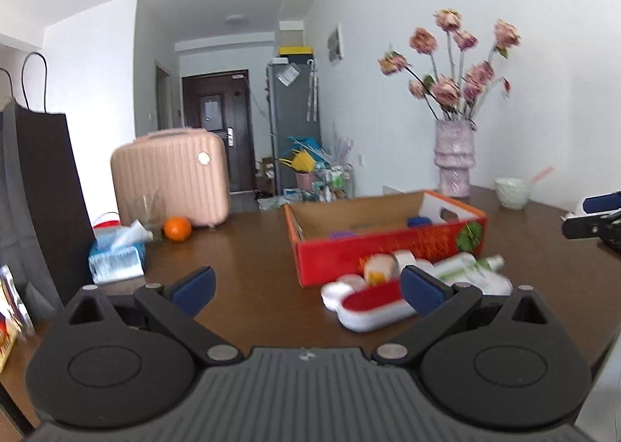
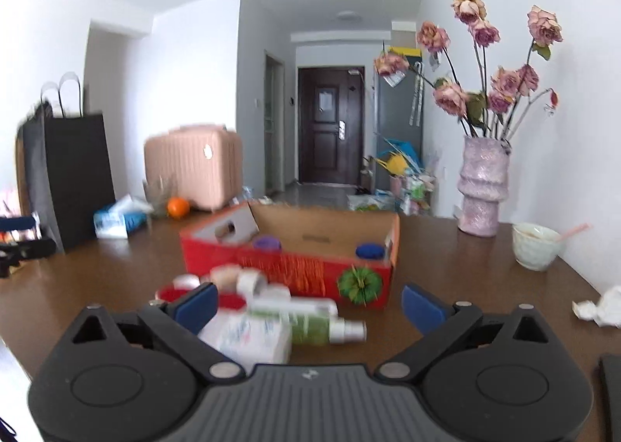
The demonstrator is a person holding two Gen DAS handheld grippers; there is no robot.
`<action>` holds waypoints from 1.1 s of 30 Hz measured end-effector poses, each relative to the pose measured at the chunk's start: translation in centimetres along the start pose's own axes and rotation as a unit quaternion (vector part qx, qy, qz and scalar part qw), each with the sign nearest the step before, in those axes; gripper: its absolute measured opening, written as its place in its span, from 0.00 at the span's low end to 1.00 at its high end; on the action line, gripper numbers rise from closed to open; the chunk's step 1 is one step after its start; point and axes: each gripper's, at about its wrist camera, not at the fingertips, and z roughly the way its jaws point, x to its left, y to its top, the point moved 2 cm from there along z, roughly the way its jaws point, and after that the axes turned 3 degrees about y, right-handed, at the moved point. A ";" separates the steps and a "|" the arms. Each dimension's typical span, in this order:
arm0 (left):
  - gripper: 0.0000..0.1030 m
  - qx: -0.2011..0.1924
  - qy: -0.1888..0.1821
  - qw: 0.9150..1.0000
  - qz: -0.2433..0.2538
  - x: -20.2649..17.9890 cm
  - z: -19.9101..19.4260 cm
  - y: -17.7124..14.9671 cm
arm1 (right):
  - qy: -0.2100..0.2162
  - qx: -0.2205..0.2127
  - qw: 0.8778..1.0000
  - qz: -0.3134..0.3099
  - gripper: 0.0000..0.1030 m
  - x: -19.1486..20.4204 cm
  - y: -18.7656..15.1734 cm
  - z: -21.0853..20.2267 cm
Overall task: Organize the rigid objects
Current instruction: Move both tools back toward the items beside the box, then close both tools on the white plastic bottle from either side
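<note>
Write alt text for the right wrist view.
An open right gripper hovers over a brown table, nearing a green spray bottle and white packets before a red cardboard box. A vase of dried roses stands right.

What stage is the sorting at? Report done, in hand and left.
Done: a purple-lidded jar and a blue-lidded jar sit inside the red cardboard box. In hand: nothing; the left tool and the right tool are both open and empty. Left: the green-and-white bottle, white packet, red-and-white case and small jars lie on the brown table before the box.
</note>
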 end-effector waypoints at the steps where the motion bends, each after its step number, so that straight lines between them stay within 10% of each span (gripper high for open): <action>1: 1.00 0.003 0.001 1.000 0.001 -0.2 -0.1 -0.6 | 0.000 0.001 1.000 0.002 0.98 0.2 -0.7 -0.1; 9: 1.00 0.061 0.010 0.998 -0.029 -0.9 2.7 -3.7 | 0.002 0.001 0.996 0.084 0.95 -0.5 -5.2 0.6; 24: 1.00 0.110 -0.103 0.982 -0.117 -8.2 10.1 -3.4 | 0.060 0.027 0.979 0.193 0.49 -1.6 -5.4 7.4; 33: 0.63 0.140 -0.181 0.957 -0.178 -9.7 14.7 -2.5 | 0.055 0.040 0.973 0.219 0.41 -2.0 -4.6 10.5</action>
